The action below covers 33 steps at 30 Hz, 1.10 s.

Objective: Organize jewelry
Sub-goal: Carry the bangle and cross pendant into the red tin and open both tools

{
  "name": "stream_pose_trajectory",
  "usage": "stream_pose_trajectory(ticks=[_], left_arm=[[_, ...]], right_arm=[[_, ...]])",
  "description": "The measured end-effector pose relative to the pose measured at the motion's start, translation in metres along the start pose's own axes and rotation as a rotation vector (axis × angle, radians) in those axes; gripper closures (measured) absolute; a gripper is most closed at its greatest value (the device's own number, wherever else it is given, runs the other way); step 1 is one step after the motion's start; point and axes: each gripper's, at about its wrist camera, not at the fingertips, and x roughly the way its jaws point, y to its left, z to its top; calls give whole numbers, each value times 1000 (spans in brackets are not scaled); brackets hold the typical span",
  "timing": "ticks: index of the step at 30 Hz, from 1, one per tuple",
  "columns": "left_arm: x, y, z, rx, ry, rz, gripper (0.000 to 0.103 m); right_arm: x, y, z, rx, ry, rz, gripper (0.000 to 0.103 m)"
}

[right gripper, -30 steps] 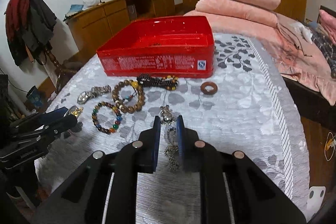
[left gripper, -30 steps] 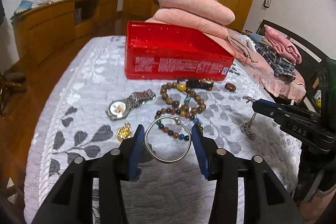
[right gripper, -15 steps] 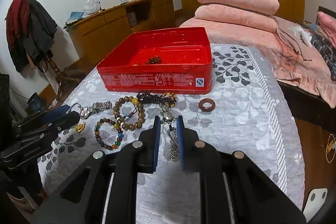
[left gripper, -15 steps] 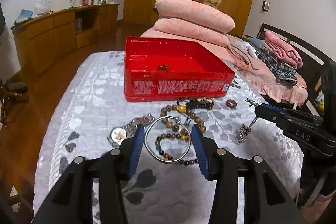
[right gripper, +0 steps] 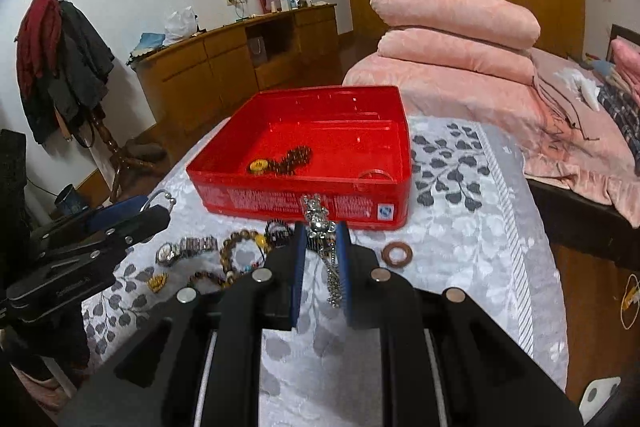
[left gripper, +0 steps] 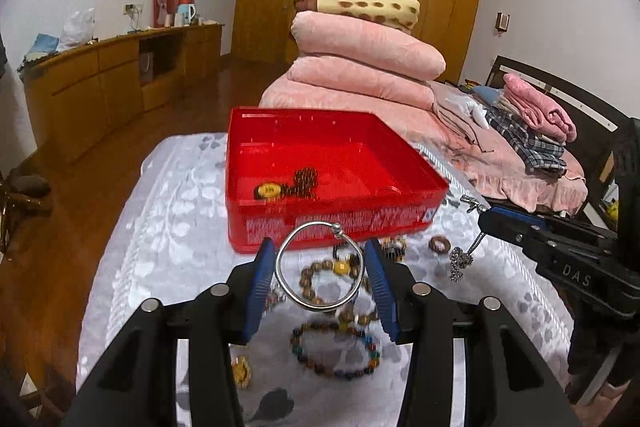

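Left hand-held gripper (left gripper: 320, 269) pinches the bangle (left gripper: 318, 265), right (right gripper: 320, 251) a chain (right gripper: 320, 227); both probably clear the box (left gripper: 320, 227) rim before releasing.

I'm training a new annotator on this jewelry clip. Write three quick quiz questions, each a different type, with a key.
1. True or false: the left hand-held gripper holds a silver bangle.
2. The right hand-held gripper grips: A) wristwatch B) silver chain necklace C) brown ring.
3. Fill in: a dark bead bracelet lies inside the red ____.

Key: 1 true; 2 B; 3 box.
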Motion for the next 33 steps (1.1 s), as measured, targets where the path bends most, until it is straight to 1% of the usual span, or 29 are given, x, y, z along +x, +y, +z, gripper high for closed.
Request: stream_pose_trajectory(ticks=[7, 18, 22, 28, 33], left_arm=[[10, -2, 28, -1, -33, -2, 57], [40, 6, 60, -39, -40, 4, 57], [54, 6, 70, -46, -33, 1, 57], [77, 12, 80, -54, -21, 18, 57], [99, 19, 82, -67, 13, 35, 57]], right_arm=[[5, 2, 27, -8, -31, 8, 89], [24, 0, 62, 0, -58, 35, 89], [37, -5, 74, 24, -61, 36, 89], [57, -9, 86, 51, -61, 60, 89], [78, -15, 90, 73, -32, 66, 89]])
